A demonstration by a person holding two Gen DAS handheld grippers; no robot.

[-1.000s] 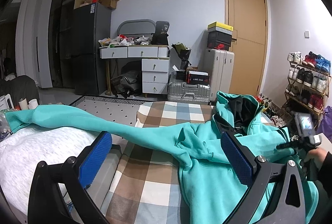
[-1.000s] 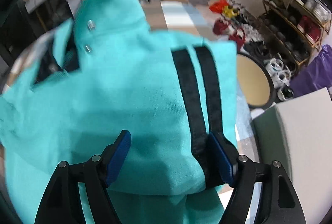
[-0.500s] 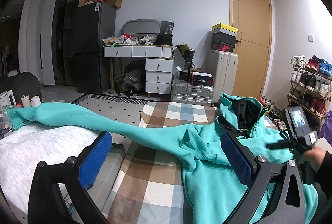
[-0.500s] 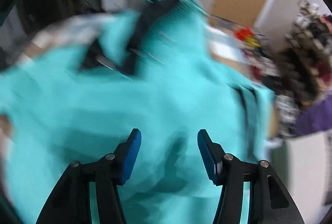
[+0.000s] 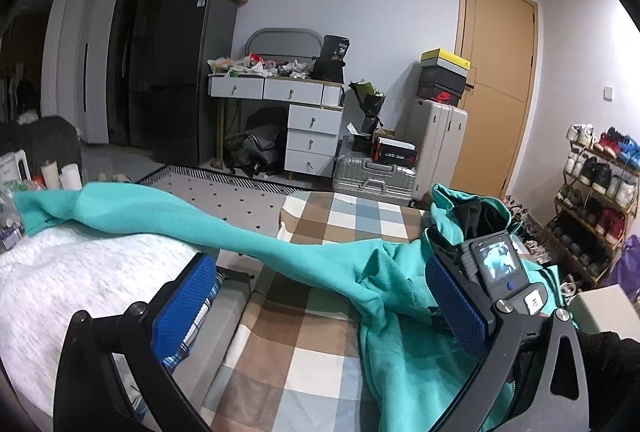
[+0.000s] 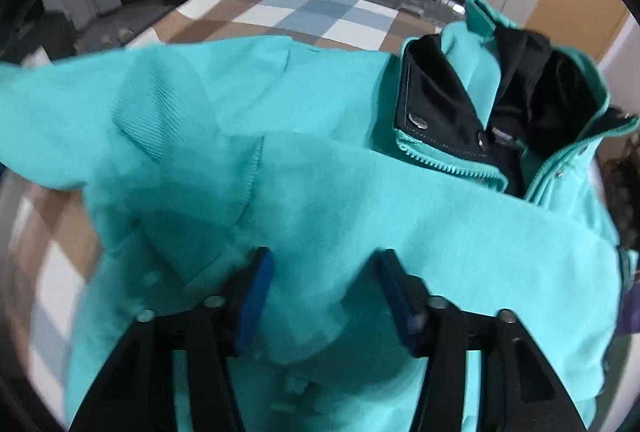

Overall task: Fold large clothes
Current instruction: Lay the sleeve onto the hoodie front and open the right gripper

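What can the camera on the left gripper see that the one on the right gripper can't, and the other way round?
Only the left wrist view shows the teal jacket's long sleeve stretched across the white fluffy blanket, the orange wooden door, the shoe rack and the right gripper's camera unit.

Only the right wrist view shows the right gripper, open, its jaws having just been closing over teal cloth, and the collar's metal snaps and zip up close.

Both show the teal zip-up jacket on the checked bedspread, the white drawer unit and the silver suitcase.
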